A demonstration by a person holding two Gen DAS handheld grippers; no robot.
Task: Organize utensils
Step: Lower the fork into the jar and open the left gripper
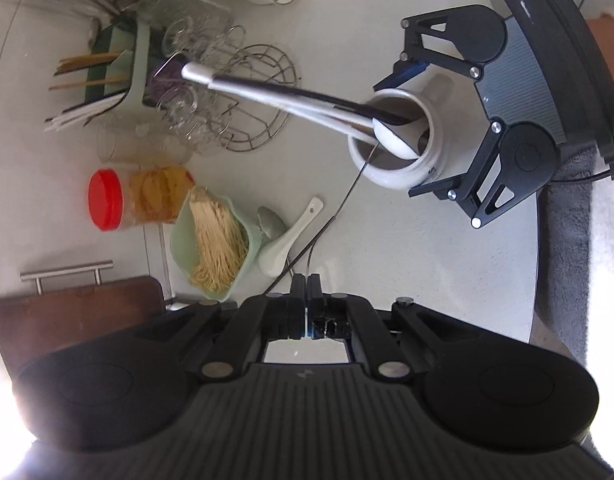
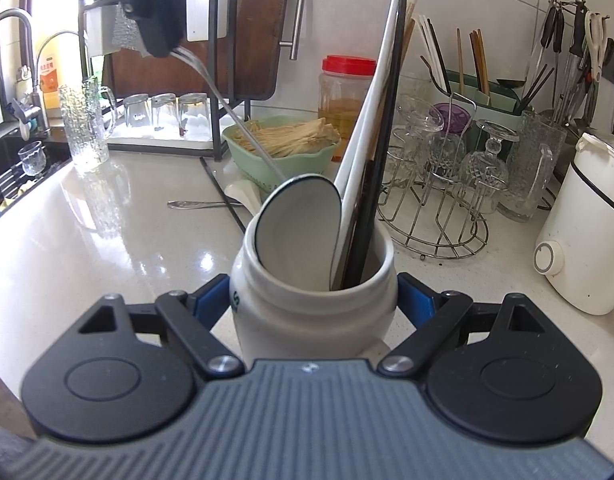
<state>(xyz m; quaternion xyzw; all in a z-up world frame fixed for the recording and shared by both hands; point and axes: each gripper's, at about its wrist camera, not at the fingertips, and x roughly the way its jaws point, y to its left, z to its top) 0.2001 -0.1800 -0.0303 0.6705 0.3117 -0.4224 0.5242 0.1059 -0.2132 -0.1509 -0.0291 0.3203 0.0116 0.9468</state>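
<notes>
**A:** Utensils check, near to far: your right gripper is clamped around the white ceramic crock, blue pads pressed on both of its sides. It stands upright on the pale countertop, near the front edge.

**B:** And what's in it?

**A:** A white ladle with its bowl up at the rim, plus a long white handle and a black one leaning out to the right.

**B:** Left side?

**A:** Your left gripper is pinched tight on a thin metal utensil. You've got its handle end; the other end dips into the crock's mouth. What's on that lower end, I can't tell.

**B:** Anything loose?

**A:** Just behind the crock, a white ceramic spoon and a metal spoon lie flat on the counter, touching each other, beside a green bowl of pale sticks. Further back there's a red-lidded jar, then a wire rack with upturned glasses, and a chopstick holder by the wall.
</notes>
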